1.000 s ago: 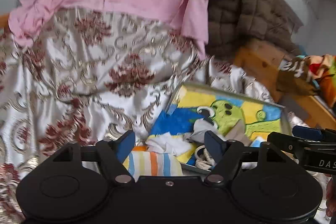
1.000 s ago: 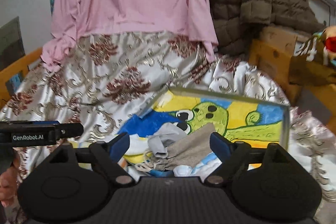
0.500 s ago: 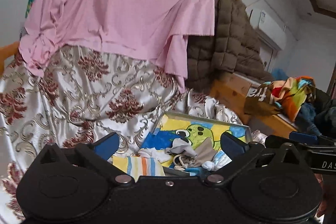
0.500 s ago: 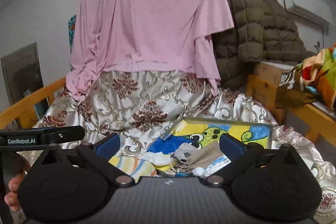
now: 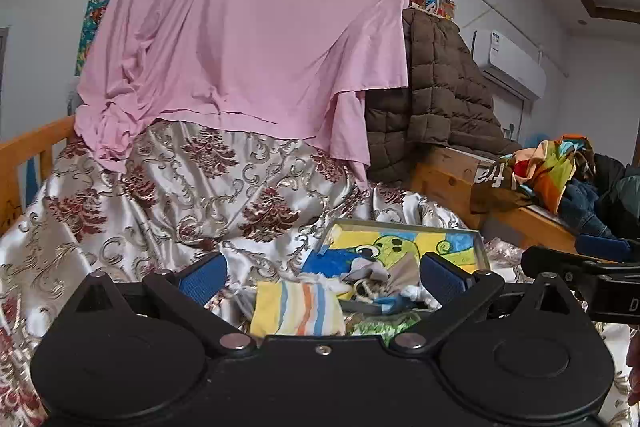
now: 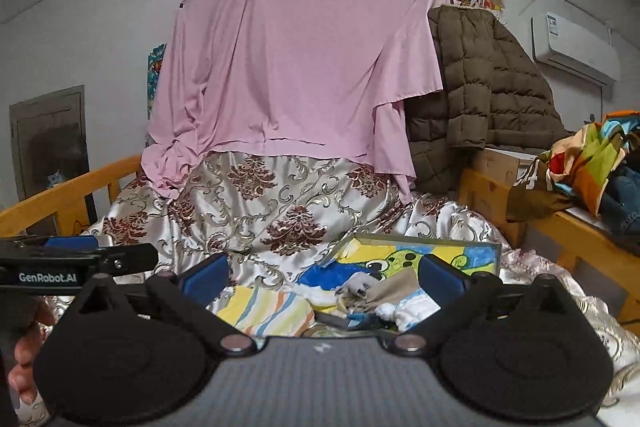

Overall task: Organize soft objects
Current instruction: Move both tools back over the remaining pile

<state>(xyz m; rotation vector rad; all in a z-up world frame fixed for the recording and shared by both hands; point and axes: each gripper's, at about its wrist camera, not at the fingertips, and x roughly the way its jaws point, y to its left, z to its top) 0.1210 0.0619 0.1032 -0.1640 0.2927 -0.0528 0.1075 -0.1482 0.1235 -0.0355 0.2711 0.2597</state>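
With both the left gripper and right gripper spread and empty, take one small cloth from the tray at lower centre, pinching a single layer.

Each tool is matte black, with two round housings, silver pivot screws and blue ribbed pads. The left tool carries white "GenRobot.AI" lettering at the left edge of the right wrist view.
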